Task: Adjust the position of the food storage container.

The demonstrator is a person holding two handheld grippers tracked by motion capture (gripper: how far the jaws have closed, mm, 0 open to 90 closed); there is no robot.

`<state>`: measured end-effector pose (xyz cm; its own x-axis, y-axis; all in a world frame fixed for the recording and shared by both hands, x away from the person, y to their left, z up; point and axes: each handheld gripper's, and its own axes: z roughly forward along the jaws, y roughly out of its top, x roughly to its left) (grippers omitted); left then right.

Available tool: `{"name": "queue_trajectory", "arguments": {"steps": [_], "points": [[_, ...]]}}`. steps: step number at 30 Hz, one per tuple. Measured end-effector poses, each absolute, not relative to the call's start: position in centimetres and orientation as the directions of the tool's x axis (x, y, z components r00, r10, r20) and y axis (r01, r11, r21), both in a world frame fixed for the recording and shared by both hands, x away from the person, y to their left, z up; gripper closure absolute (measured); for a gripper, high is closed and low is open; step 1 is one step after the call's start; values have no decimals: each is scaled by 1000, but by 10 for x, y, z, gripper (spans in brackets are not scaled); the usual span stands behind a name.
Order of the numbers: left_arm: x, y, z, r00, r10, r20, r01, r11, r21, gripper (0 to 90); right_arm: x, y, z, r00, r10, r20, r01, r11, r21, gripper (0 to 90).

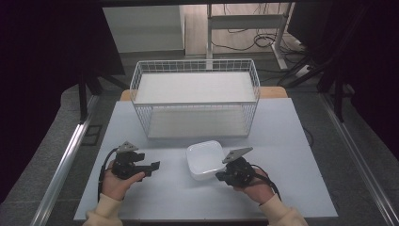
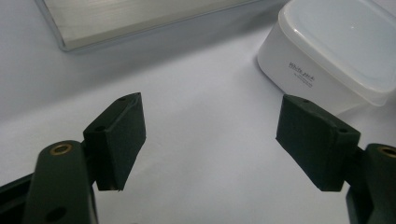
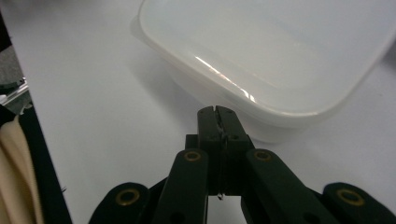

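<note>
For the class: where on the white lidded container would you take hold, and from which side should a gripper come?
Probably across the white container below its lid rim, on two opposite flat side walls. Come from the left, where the open left gripper faces it; the shut right gripper must open first.

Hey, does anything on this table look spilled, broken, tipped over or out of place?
Nothing stands out. The white lidded container sits flat with its lid on, turned slightly askew to the table edge. The wire basket stands upright behind it. No spills or damage visible.

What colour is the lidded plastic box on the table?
White, with a translucent frosted lid; the box shows best in the left gripper view.
</note>
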<state>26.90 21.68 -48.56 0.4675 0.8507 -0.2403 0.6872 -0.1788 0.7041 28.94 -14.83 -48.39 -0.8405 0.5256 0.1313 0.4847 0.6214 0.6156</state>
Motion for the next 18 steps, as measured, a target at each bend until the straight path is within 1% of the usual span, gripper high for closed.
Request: {"name": "queue_trajectory", "arguments": {"steps": [1, 2, 4, 8, 13, 15, 16, 18], "points": [[269, 216, -486, 467, 850, -243, 688, -177, 704, 237, 288, -152, -482, -841, 524, 134, 483, 616, 623, 895], [269, 216, -485, 466, 850, -244, 689, -175, 703, 238, 288, -165, -478, -827, 542, 151, 500, 585, 639, 895], [268, 216, -485, 473, 848, -239, 684, -182, 707, 239, 289, -171, -476, -817, 555, 156, 510, 569, 646, 895], [267, 214, -483, 477, 846, -238, 679, -183, 711, 239, 287, -208, -471, -748, 640, 176, 568, 482, 667, 895], [268, 213, -480, 473, 848, -238, 672, -173, 720, 243, 285, -244, -469, -684, 711, 166, 595, 412, 690, 881], [270, 212, -480, 472, 851, -231, 674, -179, 717, 248, 287, -254, -469, -662, 731, 166, 601, 386, 700, 760], [271, 212, -480, 474, 850, -231, 675, -181, 715, 251, 287, -256, -470, -657, 736, 159, 595, 377, 710, 611], [273, 211, -479, 474, 850, -230, 676, -184, 714, 258, 290, -260, -470, -647, 744, 168, 595, 354, 722, 412]]}}
